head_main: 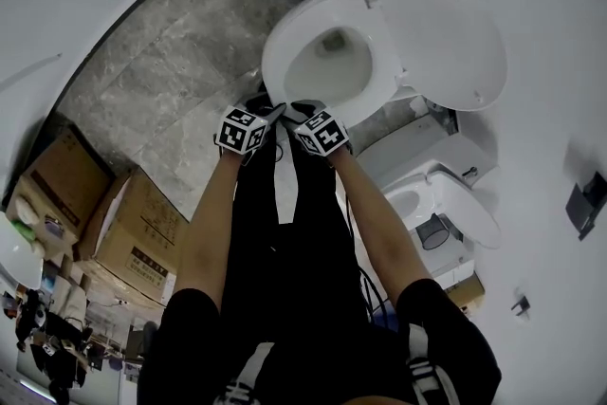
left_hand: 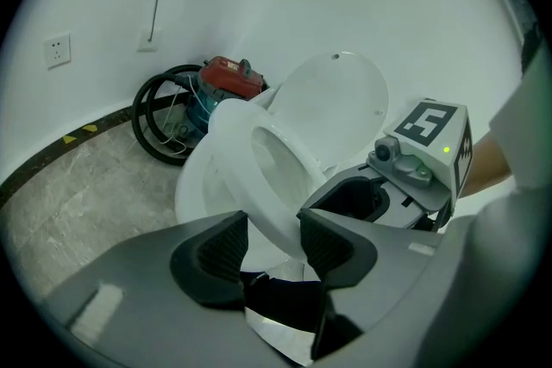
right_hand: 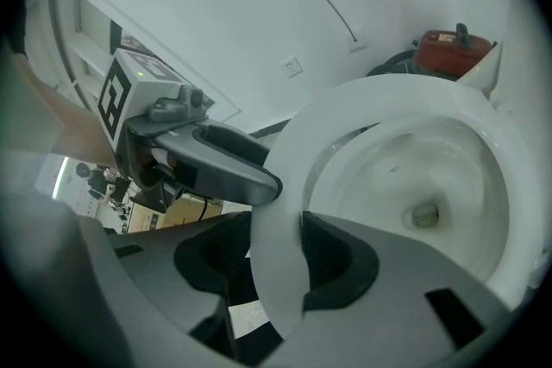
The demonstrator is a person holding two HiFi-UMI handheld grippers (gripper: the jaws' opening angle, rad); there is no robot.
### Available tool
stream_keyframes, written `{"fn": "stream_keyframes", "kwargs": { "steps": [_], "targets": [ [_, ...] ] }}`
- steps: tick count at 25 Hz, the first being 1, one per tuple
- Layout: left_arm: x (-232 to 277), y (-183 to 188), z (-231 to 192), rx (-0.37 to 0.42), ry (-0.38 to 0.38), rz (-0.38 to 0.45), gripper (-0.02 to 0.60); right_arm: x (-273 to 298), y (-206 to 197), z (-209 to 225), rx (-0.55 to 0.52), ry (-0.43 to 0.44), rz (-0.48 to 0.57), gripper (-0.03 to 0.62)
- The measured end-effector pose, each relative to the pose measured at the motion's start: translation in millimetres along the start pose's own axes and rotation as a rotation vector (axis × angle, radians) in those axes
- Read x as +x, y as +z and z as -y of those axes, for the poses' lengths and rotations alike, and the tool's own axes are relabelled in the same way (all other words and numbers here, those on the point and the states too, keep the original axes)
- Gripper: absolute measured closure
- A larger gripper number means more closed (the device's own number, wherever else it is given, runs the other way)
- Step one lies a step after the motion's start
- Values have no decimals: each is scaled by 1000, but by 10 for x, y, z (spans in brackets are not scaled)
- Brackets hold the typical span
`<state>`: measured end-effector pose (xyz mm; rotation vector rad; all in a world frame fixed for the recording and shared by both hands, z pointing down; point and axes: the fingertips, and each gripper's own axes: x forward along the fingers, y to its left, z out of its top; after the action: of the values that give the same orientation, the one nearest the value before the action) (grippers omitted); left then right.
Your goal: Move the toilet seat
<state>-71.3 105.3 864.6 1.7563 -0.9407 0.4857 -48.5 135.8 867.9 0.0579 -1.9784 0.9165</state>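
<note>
Item: toilet seat (head_main: 271,62), a white ring over the bowl (head_main: 332,69), its lid (head_main: 446,33) standing open on the far side.
Seat position: we see its near edge lifted clear of the bowl and tilted, the far end meeting the lid.
Long axis: it runs from near to far, straight away from us.
Left gripper (left_hand: 272,233): jaws partly open, pads pressed on either face of the ring's near edge, left of centre.
Right gripper (right_hand: 276,250): jaws about half open, clamped the same way on that edge, just beside the left one.
Nearer hand: neither; both sit at the near rim.
Turning relation: we judge the seat pivots at its far end, so the held edge travels up or down.
</note>
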Motion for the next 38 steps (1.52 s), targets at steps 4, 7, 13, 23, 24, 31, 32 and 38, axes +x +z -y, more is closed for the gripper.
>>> {"fn": "stream_keyframes", "kwargs": {
  "steps": [4,7,13,23,24,31,32,38],
  "targets": [
    [-92,115,176,18,-14,-18,393,-195,40,-54,9,-7,8,405],
    [-152,211,273,36,-35,-33,393,-319,92,-75,27,-17,22,405],
    [-287,348,376,21,-66,-26,400,-501,205,-149,21,-63,18,408],
    [-349,573,659,33,-97,-30,405,-907,289,-202,53,-132,83,403],
    [-363,597,691,32,-94,-28,405,-948,311,-223,50,-123,103,397],
    [-440,837,891,-3,-50,55,408,-1182,384,-246,-84,-116,106,380],
    [-445,867,915,-7,-44,65,410,-1218,394,-237,-94,-116,105,389],
    [-438,1030,1080,-14,-31,95,411,-1414,421,-170,-154,-140,100,410]
  ]
}}
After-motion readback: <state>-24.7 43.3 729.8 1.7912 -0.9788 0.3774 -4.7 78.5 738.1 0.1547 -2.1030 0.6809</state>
